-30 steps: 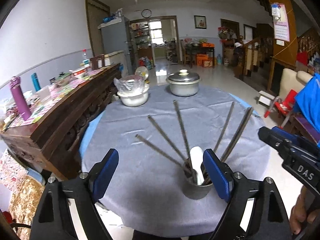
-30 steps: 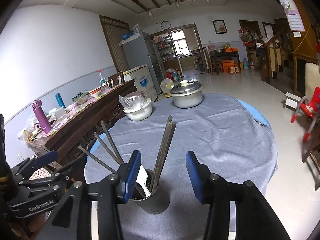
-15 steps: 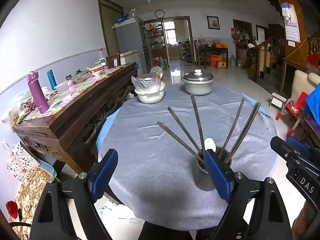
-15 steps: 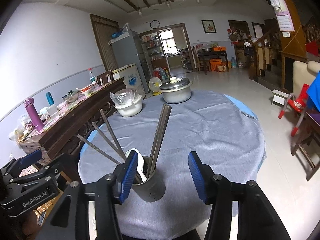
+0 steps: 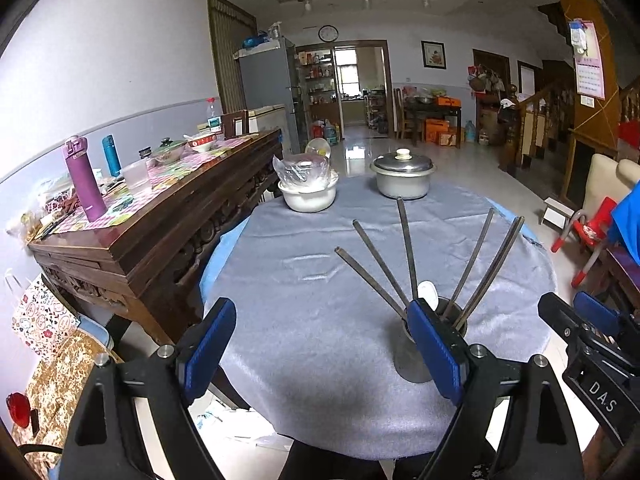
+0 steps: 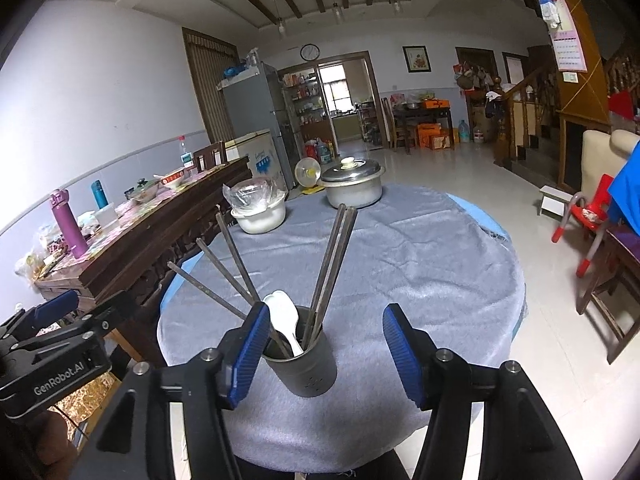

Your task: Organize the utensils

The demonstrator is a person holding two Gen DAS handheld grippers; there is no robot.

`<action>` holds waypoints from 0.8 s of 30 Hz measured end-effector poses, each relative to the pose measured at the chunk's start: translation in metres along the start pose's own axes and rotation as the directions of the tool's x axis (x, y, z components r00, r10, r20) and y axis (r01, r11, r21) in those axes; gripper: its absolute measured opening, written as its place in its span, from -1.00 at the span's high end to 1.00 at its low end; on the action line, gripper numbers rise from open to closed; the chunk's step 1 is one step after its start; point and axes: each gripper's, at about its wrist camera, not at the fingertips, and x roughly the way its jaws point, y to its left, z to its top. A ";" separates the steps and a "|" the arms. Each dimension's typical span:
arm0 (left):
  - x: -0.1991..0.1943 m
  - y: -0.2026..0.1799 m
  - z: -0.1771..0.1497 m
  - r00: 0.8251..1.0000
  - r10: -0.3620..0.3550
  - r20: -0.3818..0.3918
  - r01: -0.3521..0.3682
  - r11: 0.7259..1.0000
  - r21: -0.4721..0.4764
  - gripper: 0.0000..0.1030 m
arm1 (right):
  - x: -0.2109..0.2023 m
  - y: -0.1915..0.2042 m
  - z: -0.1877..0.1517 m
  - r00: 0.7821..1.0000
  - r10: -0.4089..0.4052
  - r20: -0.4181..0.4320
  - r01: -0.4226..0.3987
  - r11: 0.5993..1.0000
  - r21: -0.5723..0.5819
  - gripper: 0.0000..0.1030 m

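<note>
Both released hand-held grippers (image 5: 322,344) (image 6: 322,354) have drawn back from chopstick-and-spoon-filled cup (image 6: 306,372).

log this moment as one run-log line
left gripper: open, empty | right gripper: jaws opening, empty | grey metal cup: upright, holds chopsticks, white spoon

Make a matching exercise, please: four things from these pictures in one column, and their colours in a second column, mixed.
Things:
1. spoon in the utensil holder
2. flask on the sideboard
3. tablecloth
4. small chair at the far right

Colours:
a. red
b. white
c. purple
d. grey

Pairs: 1-b, 2-c, 3-d, 4-a
</note>
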 end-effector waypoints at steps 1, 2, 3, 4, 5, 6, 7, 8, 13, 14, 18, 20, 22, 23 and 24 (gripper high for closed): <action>-0.001 0.000 0.000 1.000 0.001 0.001 -0.001 1.000 0.001 -0.71 | 0.000 0.001 0.000 1.000 0.002 -0.003 -0.002 1.000 -0.002 -0.22; -0.001 0.000 0.000 1.000 0.001 0.002 -0.001 1.000 0.002 -0.71 | 0.001 0.001 -0.001 1.000 0.003 -0.004 -0.003 1.000 -0.003 -0.22; 0.000 0.000 0.000 1.000 0.000 0.002 0.000 1.000 0.000 -0.71 | 0.001 0.002 -0.001 1.000 0.004 -0.004 -0.004 1.000 -0.006 -0.22; -0.001 0.001 0.000 1.000 -0.001 0.003 0.001 1.000 0.000 -0.71 | 0.001 0.003 -0.002 1.000 0.005 -0.004 -0.005 1.000 -0.007 -0.22; -0.001 0.002 0.000 1.000 -0.002 0.004 0.002 1.000 0.000 -0.71 | 0.002 0.004 -0.002 1.000 0.006 -0.005 -0.006 1.000 -0.008 -0.22; -0.001 0.001 0.000 1.000 -0.003 0.003 0.003 1.000 0.000 -0.71 | 0.001 0.004 -0.002 1.000 0.007 -0.004 -0.007 1.000 -0.009 -0.22; -0.001 0.002 0.000 1.000 -0.004 0.002 0.004 1.000 0.000 -0.71 | 0.001 0.005 -0.002 1.000 0.006 -0.002 -0.006 1.000 -0.009 -0.22; -0.001 0.003 0.000 1.000 -0.004 0.003 0.004 1.000 -0.001 -0.71 | 0.001 0.005 -0.002 1.000 0.006 0.000 -0.006 1.000 -0.008 -0.22; -0.001 0.003 0.000 1.000 -0.001 0.002 0.001 1.000 -0.001 -0.71 | 0.000 0.005 -0.002 1.000 0.005 0.000 -0.005 1.000 -0.007 -0.22; -0.001 0.003 0.000 1.000 0.000 0.003 0.000 1.000 -0.002 -0.71 | -0.001 0.005 -0.003 1.000 0.006 -0.002 -0.006 1.000 -0.005 -0.22; -0.001 0.005 -0.002 1.000 0.003 -0.001 -0.003 1.000 -0.007 -0.71 | 0.000 0.006 -0.003 1.000 0.008 -0.008 -0.008 1.000 -0.004 -0.22; -0.001 0.006 -0.002 1.000 0.003 -0.003 -0.003 1.000 -0.008 -0.71 | 0.000 0.006 -0.004 1.000 0.009 -0.010 -0.009 1.000 -0.003 -0.22; -0.001 0.007 -0.002 1.000 0.003 -0.002 -0.003 1.000 -0.010 -0.71 | 0.000 0.007 -0.003 1.000 0.009 -0.010 -0.010 1.000 -0.003 -0.22; -0.001 0.007 -0.002 1.000 0.002 -0.003 -0.002 1.000 -0.011 -0.71 | 0.000 0.007 -0.004 1.000 0.009 -0.010 -0.009 1.000 -0.003 -0.22; -0.001 0.007 -0.002 1.000 0.002 -0.003 -0.002 1.000 -0.011 -0.71 | 0.000 0.006 -0.004 1.000 0.009 -0.010 -0.009 1.000 -0.002 -0.22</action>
